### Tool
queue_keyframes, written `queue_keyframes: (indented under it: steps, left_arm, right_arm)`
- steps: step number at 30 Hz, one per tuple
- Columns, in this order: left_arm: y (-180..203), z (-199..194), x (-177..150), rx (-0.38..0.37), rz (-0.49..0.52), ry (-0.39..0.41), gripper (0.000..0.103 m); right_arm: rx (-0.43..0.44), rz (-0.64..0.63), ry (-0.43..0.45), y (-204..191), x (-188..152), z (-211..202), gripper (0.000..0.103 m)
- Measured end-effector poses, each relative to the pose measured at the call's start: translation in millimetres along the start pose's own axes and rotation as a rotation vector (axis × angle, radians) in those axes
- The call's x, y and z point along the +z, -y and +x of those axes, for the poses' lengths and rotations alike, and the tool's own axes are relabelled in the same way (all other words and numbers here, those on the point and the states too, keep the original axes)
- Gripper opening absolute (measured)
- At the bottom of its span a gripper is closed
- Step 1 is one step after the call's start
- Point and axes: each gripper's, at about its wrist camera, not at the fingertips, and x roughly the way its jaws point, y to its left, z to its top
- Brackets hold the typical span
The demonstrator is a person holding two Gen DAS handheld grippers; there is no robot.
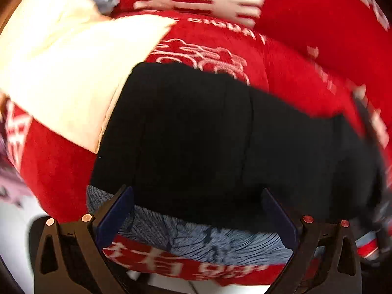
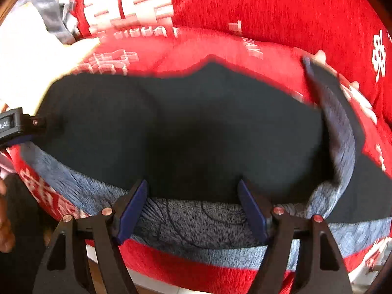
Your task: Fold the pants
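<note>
Black pants (image 1: 220,142) lie folded on the red blanket (image 1: 281,56), grey fleece lining showing at near edge; left gripper (image 1: 197,208) and right gripper (image 2: 193,205) both spread, holding nothing, maybe 1 fold left

Red blanket (image 1: 306,5) with white lettering, brightly lit cream patch (image 1: 61,73).

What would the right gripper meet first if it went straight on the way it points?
Most likely the black pants, just past their grey fleecy lining; the right gripper is open with nothing between its fingers. Depth is uncertain.
</note>
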Motion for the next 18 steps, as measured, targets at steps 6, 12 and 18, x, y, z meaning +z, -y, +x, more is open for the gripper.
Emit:
queue_keyframes:
  steps: [6,12,18]
  left_arm:
    - [10,-3,-28,0.038,0.102,-0.027,0.103]
    - [11,-10,-7,-0.064,0.026,-0.044,0.103]
    - [33,6,-13,-0.007,0.109,-0.068,0.103]
  right_arm:
    - [-0.028,-0.116,0.011,-12,-14,-21,0.076]
    - [-0.221,0.129,0.139,68,52,-41,0.082]
    - [-0.355,0.294,-0.111,153,88,34,0.084]
